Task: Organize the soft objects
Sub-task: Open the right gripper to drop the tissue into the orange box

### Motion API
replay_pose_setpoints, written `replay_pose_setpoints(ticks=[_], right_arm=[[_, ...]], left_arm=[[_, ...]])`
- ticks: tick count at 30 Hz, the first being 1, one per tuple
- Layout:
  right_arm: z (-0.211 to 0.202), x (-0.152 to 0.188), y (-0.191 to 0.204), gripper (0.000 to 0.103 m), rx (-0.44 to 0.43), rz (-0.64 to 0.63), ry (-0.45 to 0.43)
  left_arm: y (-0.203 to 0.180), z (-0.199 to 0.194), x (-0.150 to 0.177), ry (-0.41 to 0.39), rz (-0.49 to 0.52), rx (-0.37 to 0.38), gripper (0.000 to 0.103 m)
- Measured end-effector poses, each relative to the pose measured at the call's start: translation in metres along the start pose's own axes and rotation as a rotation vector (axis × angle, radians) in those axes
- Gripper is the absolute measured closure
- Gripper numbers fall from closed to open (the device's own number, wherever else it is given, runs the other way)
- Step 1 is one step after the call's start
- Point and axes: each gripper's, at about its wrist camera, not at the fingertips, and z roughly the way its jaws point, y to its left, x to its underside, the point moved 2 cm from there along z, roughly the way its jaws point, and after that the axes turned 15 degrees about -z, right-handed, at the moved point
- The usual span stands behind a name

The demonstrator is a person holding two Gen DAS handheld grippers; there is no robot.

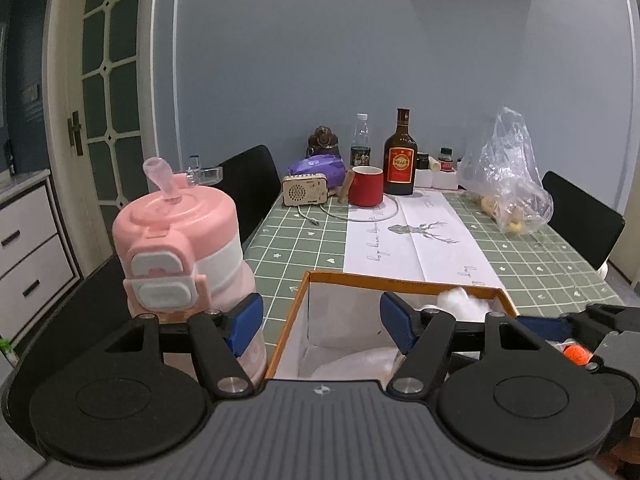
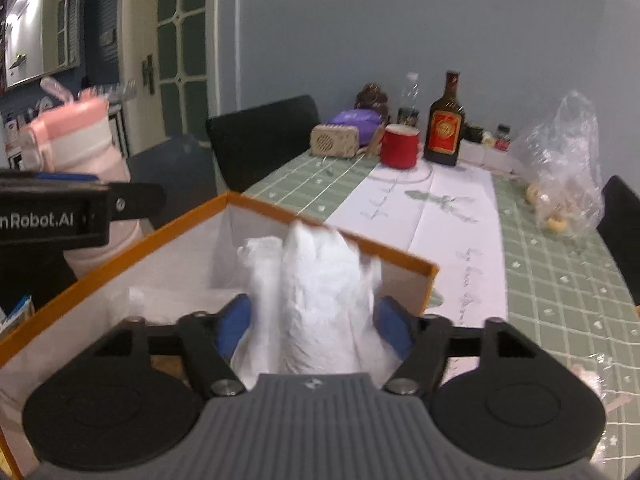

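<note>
Soft white stuffing (image 2: 316, 300) held over the orange-edged box (image 2: 280, 208), partway through the sorting.

Right gripper (image 2: 316, 324) clamps its blue pads on the fluffy, crumpled wad, which hangs just above the open box on the bench (image 2: 560, 280); I judge it about to be dropped in. Inside already lie another white tuft (image 1: 456, 300) and something pale and filmy. Left gripper (image 1: 322, 320) hovers spread wide and empty beside a smooth pink plastic bottle (image 1: 180, 240).

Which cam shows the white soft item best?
Right wrist: the white soft item fills the centre, clamped between the right tongs over the orange-rimmed box. Left wrist shows only a white tuft at the box's far corner.
</note>
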Motion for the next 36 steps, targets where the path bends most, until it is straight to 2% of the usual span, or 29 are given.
replay_pose_setpoints(ticks=[3, 6, 8, 10, 11, 12, 13, 15, 16, 19, 22, 25, 31, 36], right_arm=[[-0.01, -0.001, -0.008, 0.016, 0.017, 0.016, -0.04], [-0.014, 0.0, -0.013, 0.017, -0.002, 0.025, -0.055], [-0.013, 0.002, -0.011, 0.031, -0.018, 0.001, -0.048], [-0.004, 0.004, -0.005, 0.068, -0.054, -0.041, 0.0], [0.003, 0.005, -0.002, 0.074, -0.071, -0.051, 0.024], [0.009, 0.006, 0.0, 0.085, -0.087, -0.058, 0.047], [0.015, 0.007, 0.003, 0.089, -0.099, -0.062, 0.069], [0.021, 0.007, 0.009, 0.09, -0.128, -0.05, 0.099], [0.024, 0.005, 0.016, 0.091, -0.129, -0.092, 0.117], [0.04, -0.001, 0.034, 0.091, -0.055, -0.272, 0.23], [0.052, -0.007, 0.046, 0.092, -0.068, -0.382, 0.309], [0.062, -0.012, 0.048, 0.093, -0.081, -0.41, 0.356], [0.082, -0.008, 0.045, 0.093, -0.103, -0.378, 0.403], [0.09, -0.004, 0.049, 0.093, -0.111, -0.372, 0.444]], left_arm=[[0.001, -0.001, -0.001, 0.007, -0.009, 0.005, 0.024], [-0.001, -0.004, -0.001, -0.001, 0.009, 0.011, 0.024], [-0.001, -0.008, -0.002, -0.012, 0.005, 0.013, 0.024], [-0.002, -0.011, -0.003, -0.017, 0.003, 0.022, 0.024], [-0.002, -0.013, -0.003, -0.02, 0.004, 0.026, 0.024], [-0.003, -0.014, -0.003, -0.022, 0.006, 0.029, 0.024], [-0.003, -0.015, -0.003, -0.023, 0.012, 0.032, 0.024], [-0.002, -0.018, -0.005, -0.032, 0.031, 0.038, 0.024], [-0.001, -0.02, -0.005, -0.039, 0.03, 0.037, 0.024], [0.003, -0.023, -0.009, -0.052, 0.011, 0.029, 0.024], [0.003, -0.024, -0.01, -0.057, 0.015, 0.03, 0.024], [0.006, -0.022, -0.011, -0.071, 0.01, -0.008, 0.03], [0.018, -0.013, -0.015, -0.006, -0.049, 0.068, 0.032], [0.019, -0.014, -0.014, -0.003, -0.054, 0.073, 0.032]])
